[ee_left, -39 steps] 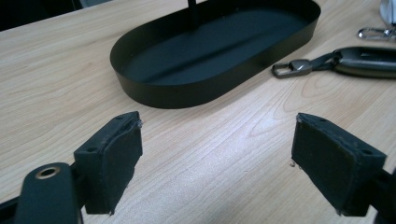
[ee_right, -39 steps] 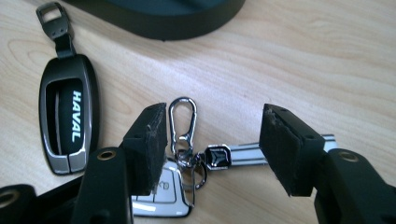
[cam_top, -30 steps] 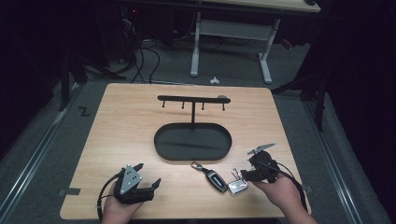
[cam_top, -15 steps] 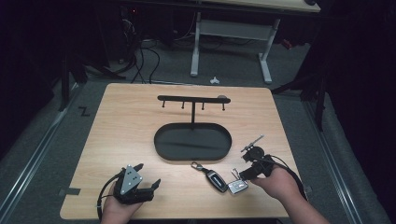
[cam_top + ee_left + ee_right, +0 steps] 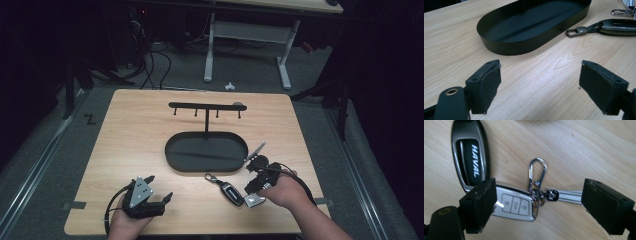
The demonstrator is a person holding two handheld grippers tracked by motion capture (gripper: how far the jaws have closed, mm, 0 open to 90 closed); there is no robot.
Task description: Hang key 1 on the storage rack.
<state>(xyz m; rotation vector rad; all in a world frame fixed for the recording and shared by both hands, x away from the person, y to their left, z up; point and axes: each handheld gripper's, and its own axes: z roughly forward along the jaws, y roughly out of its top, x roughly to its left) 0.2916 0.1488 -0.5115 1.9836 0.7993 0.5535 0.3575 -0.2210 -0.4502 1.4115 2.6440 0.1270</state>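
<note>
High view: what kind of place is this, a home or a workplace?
Probably a lab or workshop set up for recording, not a home. A lone wooden table stands in a dark room, loose cables lie on the grey floor, and a white-legged desk stands behind.

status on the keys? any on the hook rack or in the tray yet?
Done: nothing; the hook rack and black tray hold no keys. In hand: the right gripper, jaws just opened wide, straddles the white key fob and its carabiner, not gripping. Left: grasp and place it, then the Haval fob. The left gripper rests open on the table.
</note>
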